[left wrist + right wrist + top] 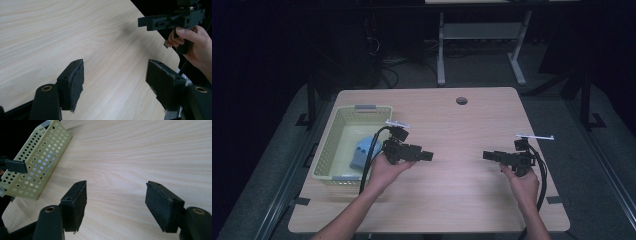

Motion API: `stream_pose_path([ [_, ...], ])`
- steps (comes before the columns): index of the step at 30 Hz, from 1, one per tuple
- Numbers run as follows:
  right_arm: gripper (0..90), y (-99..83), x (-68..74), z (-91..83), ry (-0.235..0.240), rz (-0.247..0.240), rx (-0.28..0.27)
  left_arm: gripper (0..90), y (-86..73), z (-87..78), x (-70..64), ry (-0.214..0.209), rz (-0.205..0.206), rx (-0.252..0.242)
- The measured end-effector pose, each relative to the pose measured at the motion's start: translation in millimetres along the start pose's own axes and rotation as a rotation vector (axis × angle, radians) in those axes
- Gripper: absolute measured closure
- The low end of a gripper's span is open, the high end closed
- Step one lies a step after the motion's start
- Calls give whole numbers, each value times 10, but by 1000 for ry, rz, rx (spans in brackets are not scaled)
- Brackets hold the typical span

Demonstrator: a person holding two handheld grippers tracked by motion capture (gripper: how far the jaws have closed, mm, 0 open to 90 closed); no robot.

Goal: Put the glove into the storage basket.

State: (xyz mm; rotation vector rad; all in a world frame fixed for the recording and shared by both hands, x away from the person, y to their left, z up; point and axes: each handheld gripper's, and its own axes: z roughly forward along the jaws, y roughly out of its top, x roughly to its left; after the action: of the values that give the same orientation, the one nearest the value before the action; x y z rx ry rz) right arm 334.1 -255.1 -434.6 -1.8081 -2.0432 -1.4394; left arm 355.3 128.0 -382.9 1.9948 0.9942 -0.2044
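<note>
A wooden counter (462, 200) carries a yellow basket (328, 145) at far left — a blue object (363, 152) lies inside. Both hand-held grippers, left (428, 156) and right (486, 155), are held wide, empty, facing each other; a collision could be caused if they were brought together.

The high view is dim and slightly soft, with a bluish cast; the room around the worktop (472, 195) falls away into near black. Only the wooden surface catches light, from above. The two gripper views are much brighter and warmer, the wood grain pale and almost washed out. Their near black fingers (72, 82) look a little soft, and a faint blurred shadow lies on the wood below the right gripper (142, 22).
</note>
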Motion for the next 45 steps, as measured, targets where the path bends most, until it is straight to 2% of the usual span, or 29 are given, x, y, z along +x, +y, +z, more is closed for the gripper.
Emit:
stream_pose_path([
  [4, 330, -44, -56, -39, -8, 1, -4, 297, -39, 33, -30, -6, 3, -14],
  [12, 326, -134, -152, -102, -14, 18, -2, 288, -124, 117, -83, -20, 18, -6],
  [19, 326, -195, -178, -136, -18, 21, 11, 286, -193, 189, -99, -31, 12, -8],
  [24, 326, -244, -204, -178, -24, 7, 5, 284, -258, 218, -124, -54, 7, -15],
  [29, 326, -307, -221, -222, -21, 19, 9, 284, -325, 254, -165, -73, 12, -15],
  [35, 325, -386, -237, -259, -29, 11, 11, 282, -398, 304, -214, -78, 32, -8],
  [39, 325, -444, -260, -282, -27, 15, 8, 282, -453, 326, -226, -65, 48, -2],
  [45, 323, -494, -303, -339, -27, 12, 1, 281, -553, 351, -222, -62, 54, -3],
])
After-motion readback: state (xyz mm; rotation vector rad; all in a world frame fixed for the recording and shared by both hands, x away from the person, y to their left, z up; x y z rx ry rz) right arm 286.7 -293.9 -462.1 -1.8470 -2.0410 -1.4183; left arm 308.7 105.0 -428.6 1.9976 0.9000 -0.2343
